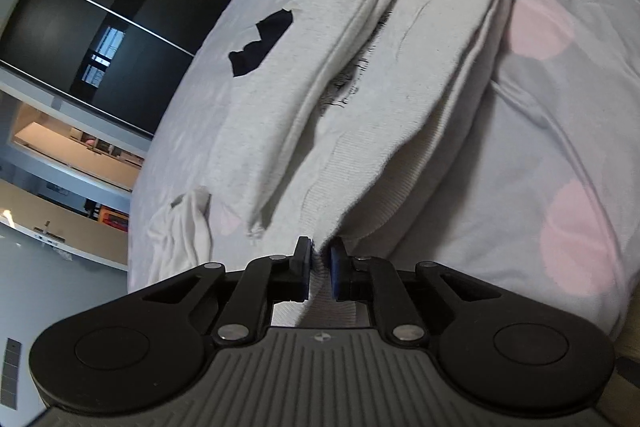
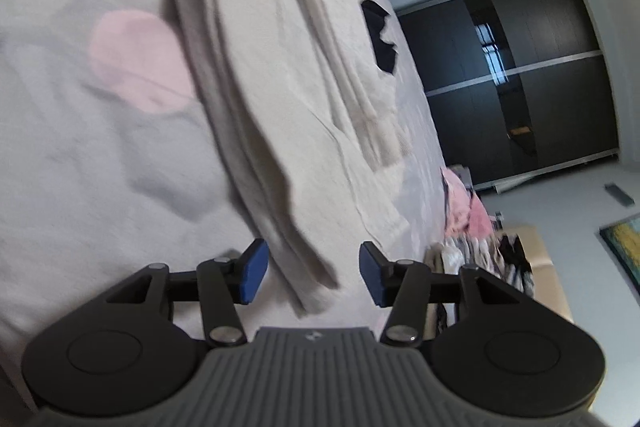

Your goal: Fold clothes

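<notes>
Pinched hem in left gripper, thin bite may slip off sweater; right gripper wide, fabric unclamped.

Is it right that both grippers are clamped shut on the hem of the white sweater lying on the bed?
Not quite. Only the left gripper is shut on the white sweater. The right wrist view shows the right gripper open, fabric between its pads but not pinched.
</notes>
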Available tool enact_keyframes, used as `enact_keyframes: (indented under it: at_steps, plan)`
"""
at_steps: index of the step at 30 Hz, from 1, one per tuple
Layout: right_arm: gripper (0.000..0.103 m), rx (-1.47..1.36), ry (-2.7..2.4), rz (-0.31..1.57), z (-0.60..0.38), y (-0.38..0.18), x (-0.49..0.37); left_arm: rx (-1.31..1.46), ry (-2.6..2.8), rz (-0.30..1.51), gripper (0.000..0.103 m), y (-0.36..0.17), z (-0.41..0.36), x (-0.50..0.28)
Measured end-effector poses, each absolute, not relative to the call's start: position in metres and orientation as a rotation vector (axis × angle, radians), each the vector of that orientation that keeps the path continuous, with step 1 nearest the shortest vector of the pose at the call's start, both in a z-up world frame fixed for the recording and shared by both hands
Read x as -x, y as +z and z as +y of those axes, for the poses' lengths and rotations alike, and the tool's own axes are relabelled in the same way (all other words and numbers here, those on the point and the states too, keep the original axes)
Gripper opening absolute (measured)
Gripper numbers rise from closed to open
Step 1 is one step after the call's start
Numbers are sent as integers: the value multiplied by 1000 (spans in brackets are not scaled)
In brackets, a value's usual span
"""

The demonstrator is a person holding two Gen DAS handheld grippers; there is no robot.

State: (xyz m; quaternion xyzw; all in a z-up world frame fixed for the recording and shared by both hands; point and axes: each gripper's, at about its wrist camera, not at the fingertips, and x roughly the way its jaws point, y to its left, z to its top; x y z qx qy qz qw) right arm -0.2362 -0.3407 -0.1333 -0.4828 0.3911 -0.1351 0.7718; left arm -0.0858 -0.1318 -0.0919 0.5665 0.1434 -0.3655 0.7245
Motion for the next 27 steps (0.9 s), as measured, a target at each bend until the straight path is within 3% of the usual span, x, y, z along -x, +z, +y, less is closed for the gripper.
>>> enact_keyframes:
  at_steps: [7,19,27]
  plan:
    - [54,1076,-325,866,-351,-136,232,-1243,-796,320,8,-87,-129,76]
    - [54,1393,-350,838,-358,-174,235,-1297,-809,309,8,-99,-131,78]
    - [53,1664,-243,658,-347,-199,257,-1332,-812,300,8,-104,-131,80]
